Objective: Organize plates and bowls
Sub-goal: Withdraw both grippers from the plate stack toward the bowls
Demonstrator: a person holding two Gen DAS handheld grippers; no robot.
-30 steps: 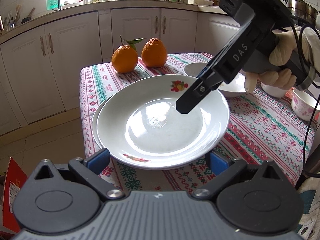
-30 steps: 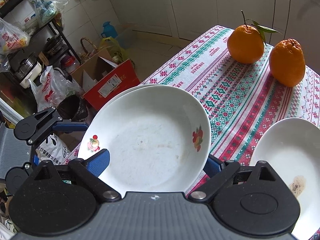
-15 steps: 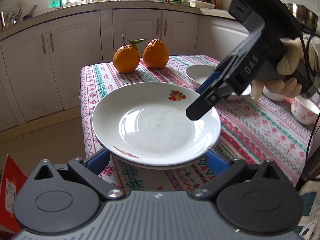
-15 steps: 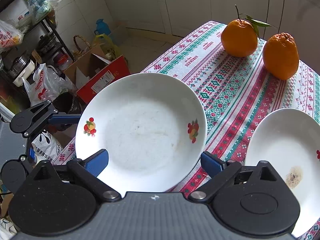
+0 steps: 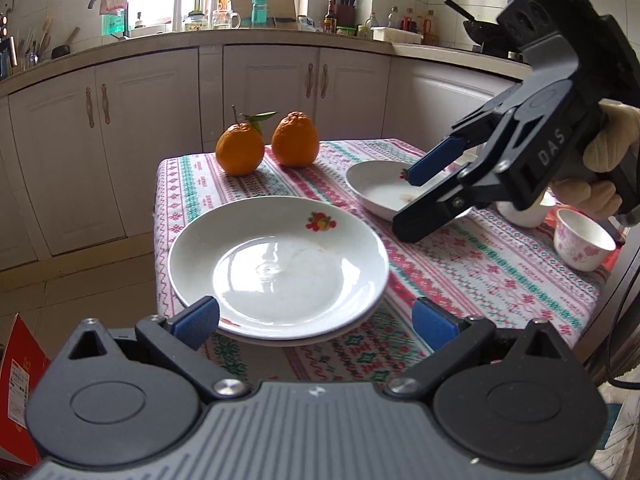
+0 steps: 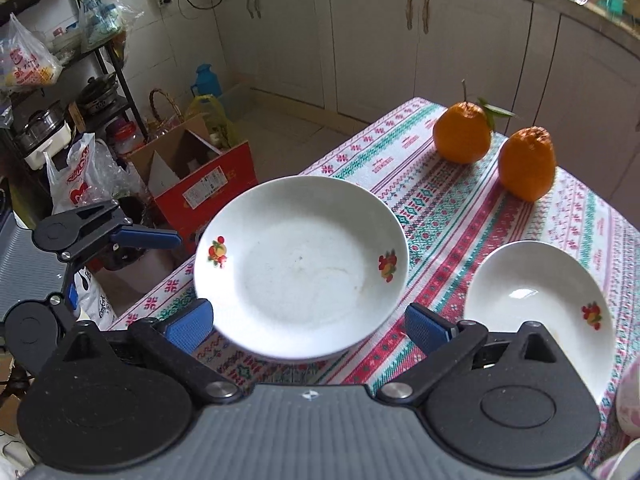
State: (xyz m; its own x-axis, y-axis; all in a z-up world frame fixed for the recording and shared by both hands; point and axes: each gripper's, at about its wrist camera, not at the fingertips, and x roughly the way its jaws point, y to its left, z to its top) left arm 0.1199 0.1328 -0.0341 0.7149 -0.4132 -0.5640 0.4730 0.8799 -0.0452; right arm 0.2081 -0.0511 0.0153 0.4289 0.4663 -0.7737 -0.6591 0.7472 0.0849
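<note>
Left wrist view: the stacked plates (image 5: 280,268) sit at the counter (image 5: 500,276) edge, overhanging toward 6 o'clock.
Left tool (image 5: 316,318): wide, empty, straddling the stack's near rim.
Right tool (image 5: 416,196): jaws just opened wide, empty, over the small plate (image 5: 380,188) at 2 o'clock.
Risk: a nudge could tip the stack floorward.
Oranges (image 5: 295,140): at 12, may roll if bumped.

White fruit-printed plate (image 5: 280,268), red-green patterned tablecloth (image 5: 480,264), orange fruits (image 5: 240,150)
</note>
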